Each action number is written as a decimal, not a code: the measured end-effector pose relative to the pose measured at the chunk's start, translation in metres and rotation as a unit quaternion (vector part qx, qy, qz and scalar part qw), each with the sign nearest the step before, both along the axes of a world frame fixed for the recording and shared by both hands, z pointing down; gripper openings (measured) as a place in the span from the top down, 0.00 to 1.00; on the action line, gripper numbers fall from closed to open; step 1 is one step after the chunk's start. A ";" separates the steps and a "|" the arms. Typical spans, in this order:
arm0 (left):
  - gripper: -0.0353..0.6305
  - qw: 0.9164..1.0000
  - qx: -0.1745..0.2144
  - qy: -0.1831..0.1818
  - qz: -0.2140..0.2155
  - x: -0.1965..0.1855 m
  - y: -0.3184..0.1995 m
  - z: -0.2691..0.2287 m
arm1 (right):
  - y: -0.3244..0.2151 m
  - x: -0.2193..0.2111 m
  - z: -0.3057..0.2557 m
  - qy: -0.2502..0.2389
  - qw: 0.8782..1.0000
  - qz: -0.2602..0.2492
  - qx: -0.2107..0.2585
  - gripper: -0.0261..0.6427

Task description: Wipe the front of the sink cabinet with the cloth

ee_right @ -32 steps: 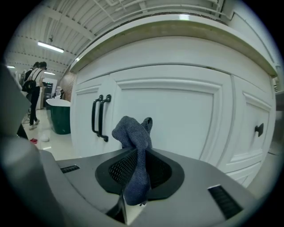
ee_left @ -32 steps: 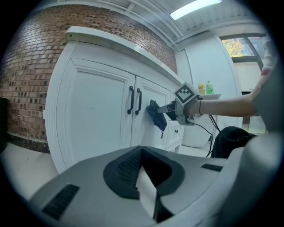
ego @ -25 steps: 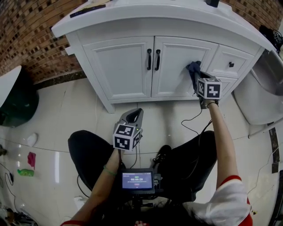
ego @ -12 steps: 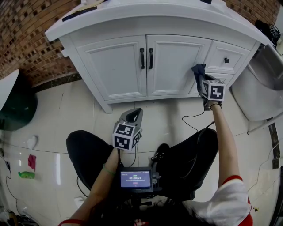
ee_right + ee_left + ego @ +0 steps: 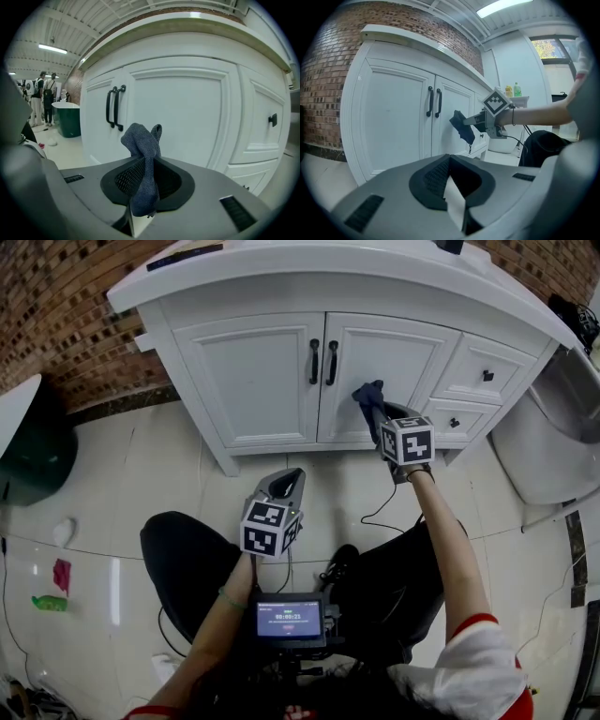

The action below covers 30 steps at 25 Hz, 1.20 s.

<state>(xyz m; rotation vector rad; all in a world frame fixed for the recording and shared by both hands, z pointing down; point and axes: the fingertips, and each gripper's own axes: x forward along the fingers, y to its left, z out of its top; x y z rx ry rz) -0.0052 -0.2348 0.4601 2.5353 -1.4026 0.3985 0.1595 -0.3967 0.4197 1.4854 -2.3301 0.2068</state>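
Note:
The white sink cabinet stands in front of me with two doors and black handles. My right gripper is shut on a dark blue cloth, which it holds up against the lower part of the right door. In the right gripper view the cloth sticks up from between the jaws, with the right door just ahead. My left gripper hangs low over my lap, shut and empty, pointing at the cabinet. The left gripper view shows the cloth at the door face; whether it touches is unclear.
Small drawers with black knobs sit right of the doors. A white fixture stands at the far right, and a dark green tub at the left by the brick wall. A cable trails below the right gripper. Small items lie on the floor.
My right gripper has carried the cloth leftward along the cabinet front, from beside the drawers onto the right door. The left gripper has stayed where it was.

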 end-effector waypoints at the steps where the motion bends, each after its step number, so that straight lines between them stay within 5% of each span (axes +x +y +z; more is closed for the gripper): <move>1: 0.92 1.000 0.001 0.002 -0.005 -0.005 -0.001 -0.001 | -0.001 -0.013 0.004 0.000 1.000 -0.007 -0.004 0.86; 7: 0.92 1.000 -0.004 0.010 -0.024 -0.028 -0.002 0.003 | -0.004 -0.068 0.025 0.001 0.999 -0.037 -0.023 0.86; 12: 0.92 1.000 -0.003 0.013 -0.027 -0.034 -0.003 0.003 | -0.013 -0.070 0.036 0.011 0.999 -0.033 -0.032 0.86; 30: 0.92 1.000 -0.004 -0.017 -0.006 0.000 0.000 0.005 | -0.016 0.152 0.036 0.005 0.989 0.141 -0.041 0.86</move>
